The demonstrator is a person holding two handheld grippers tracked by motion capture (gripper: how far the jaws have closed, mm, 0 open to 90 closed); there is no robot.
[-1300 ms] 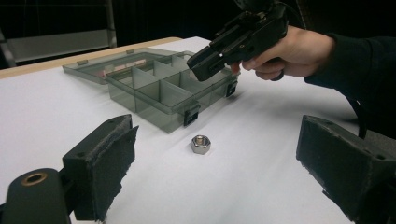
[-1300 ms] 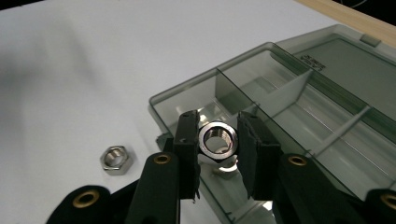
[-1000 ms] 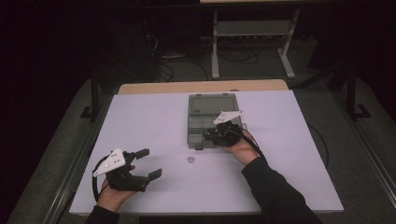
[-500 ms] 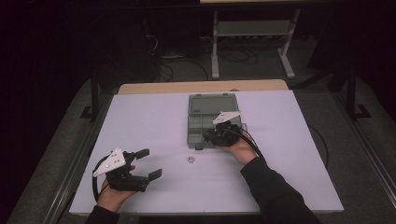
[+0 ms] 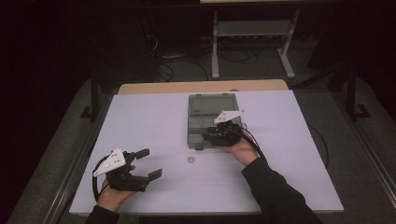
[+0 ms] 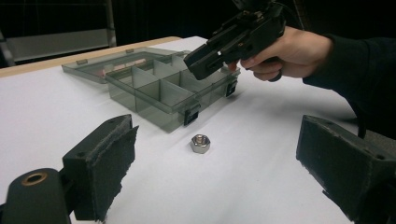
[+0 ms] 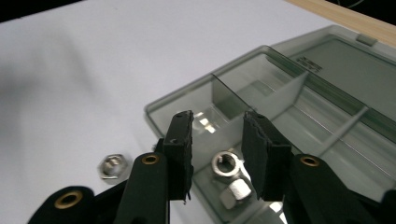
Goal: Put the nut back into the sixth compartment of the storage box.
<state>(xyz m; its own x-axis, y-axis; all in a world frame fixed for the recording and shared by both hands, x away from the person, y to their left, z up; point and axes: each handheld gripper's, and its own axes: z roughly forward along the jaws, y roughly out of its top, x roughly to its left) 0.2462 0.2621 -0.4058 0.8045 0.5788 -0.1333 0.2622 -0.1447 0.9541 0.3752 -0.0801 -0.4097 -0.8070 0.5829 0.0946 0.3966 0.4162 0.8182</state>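
A grey clear organiser box [image 5: 212,103] lies open at the middle back of the white table [image 5: 140,121]. My right gripper [image 5: 210,138] hovers over the box's front compartment [image 7: 205,121]. In the right gripper view its jaws stand apart around [image 7: 217,123], with nothing held, and two steel nuts [image 7: 226,163] lie in the compartment below. Another loose nut [image 5: 190,159] rests on the table just in front of the box [image 6: 154,88], also seen as the nut [image 6: 200,143] and the nut [image 7: 113,165]. My left gripper [image 5: 148,163] sits at the front left, wide open [image 6: 215,129], facing that nut.
The box's other compartments [image 7: 299,107] look bare and its lid [image 7: 345,60] lies flat behind. A wooden strip [image 5: 201,86] edges the table's far side. A metal rack [image 5: 252,32] and cables stand on the floor beyond.
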